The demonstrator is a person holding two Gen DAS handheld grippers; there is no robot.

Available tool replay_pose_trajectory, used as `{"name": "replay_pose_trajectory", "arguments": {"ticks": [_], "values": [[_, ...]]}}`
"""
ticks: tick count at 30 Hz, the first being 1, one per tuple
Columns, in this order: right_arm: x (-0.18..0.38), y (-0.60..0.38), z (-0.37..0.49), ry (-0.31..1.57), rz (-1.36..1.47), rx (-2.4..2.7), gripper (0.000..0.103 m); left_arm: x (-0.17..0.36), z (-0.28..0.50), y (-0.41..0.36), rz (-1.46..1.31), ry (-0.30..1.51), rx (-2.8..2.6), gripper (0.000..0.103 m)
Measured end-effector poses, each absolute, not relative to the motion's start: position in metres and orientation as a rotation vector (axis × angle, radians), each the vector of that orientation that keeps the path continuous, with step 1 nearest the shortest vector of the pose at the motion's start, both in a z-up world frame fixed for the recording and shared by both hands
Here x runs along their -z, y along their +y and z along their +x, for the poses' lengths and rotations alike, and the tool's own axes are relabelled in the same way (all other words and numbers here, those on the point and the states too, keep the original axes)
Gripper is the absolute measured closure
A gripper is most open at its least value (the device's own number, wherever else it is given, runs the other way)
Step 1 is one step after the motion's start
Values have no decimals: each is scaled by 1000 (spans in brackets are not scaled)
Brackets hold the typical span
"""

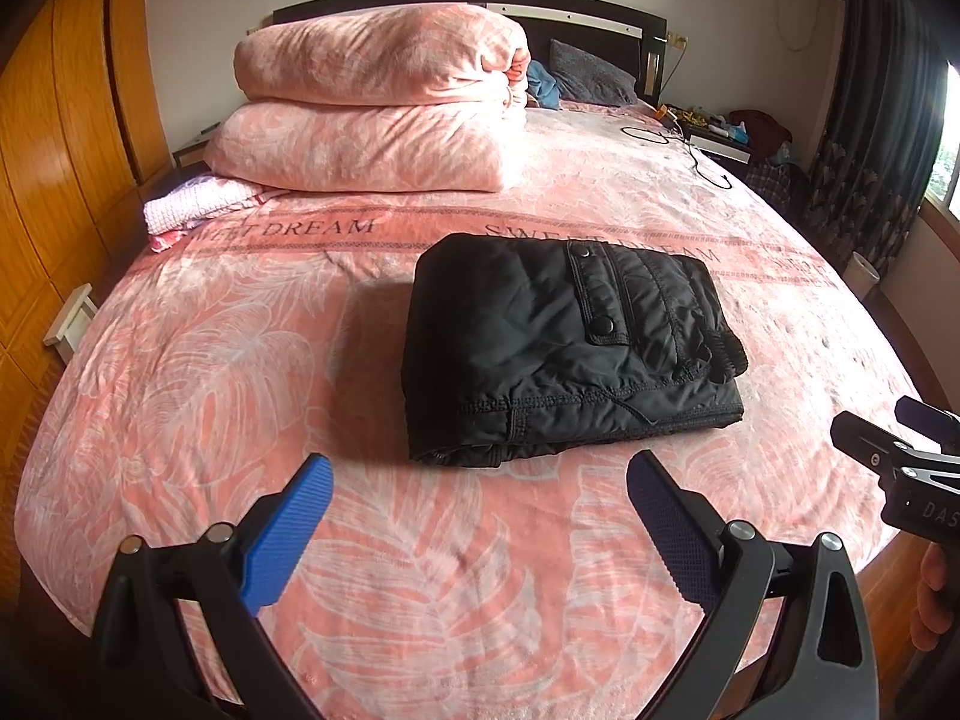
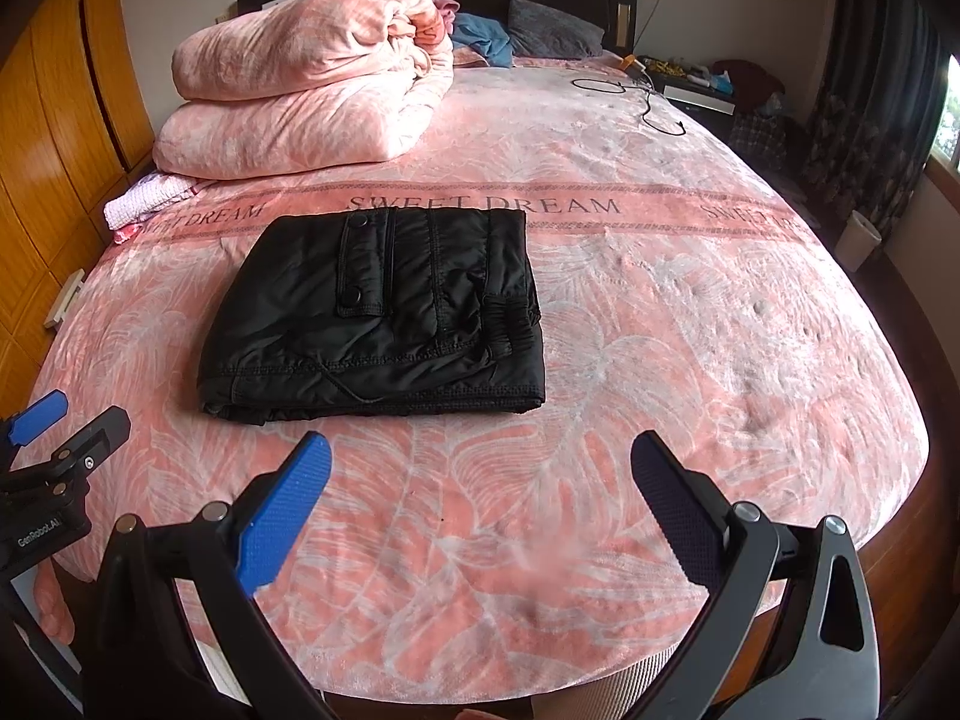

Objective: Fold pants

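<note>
The black padded pants (image 1: 570,348) lie folded into a compact rectangle on the pink leaf-print bed cover (image 1: 240,360), a snap pocket flap on top. They also show in the right wrist view (image 2: 378,312), left of centre. My left gripper (image 1: 480,468) is open and empty, hovering just short of the pants' near edge. My right gripper (image 2: 480,450) is open and empty, near the front of the bed, right of the pants. Part of the right gripper (image 1: 900,462) shows at the right edge of the left view; the left gripper (image 2: 54,438) shows at the left edge of the right view.
A folded pink quilt (image 1: 372,102) is stacked at the back left, with a small pink cloth (image 1: 192,204) beside it. A grey pillow (image 1: 591,75) and a black cable (image 1: 690,144) lie near the headboard. Wooden wardrobe (image 1: 54,150) on the left, nightstand (image 1: 732,132) on the right.
</note>
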State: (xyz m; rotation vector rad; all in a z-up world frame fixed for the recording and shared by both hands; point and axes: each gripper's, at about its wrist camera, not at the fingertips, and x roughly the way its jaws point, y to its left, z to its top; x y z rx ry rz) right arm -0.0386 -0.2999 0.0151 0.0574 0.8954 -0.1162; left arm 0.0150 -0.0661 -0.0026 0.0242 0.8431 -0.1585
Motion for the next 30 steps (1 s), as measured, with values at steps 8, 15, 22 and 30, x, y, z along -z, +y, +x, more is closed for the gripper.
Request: {"name": "replay_pose_trajectory", "arguments": {"ticks": [8, 15, 22, 30], "values": [[-13, -300, -38, 898, 58, 113, 3, 2, 16, -66, 24, 844, 160, 4], [-13, -301, -37, 896, 52, 112, 3, 2, 16, -66, 25, 845, 161, 4], [-12, -302, -35, 900, 48, 110, 3, 1, 17, -67, 26, 838, 158, 4], [-10, -304, -32, 908, 43, 109, 3, 4, 19, -66, 34, 838, 160, 4]]}}
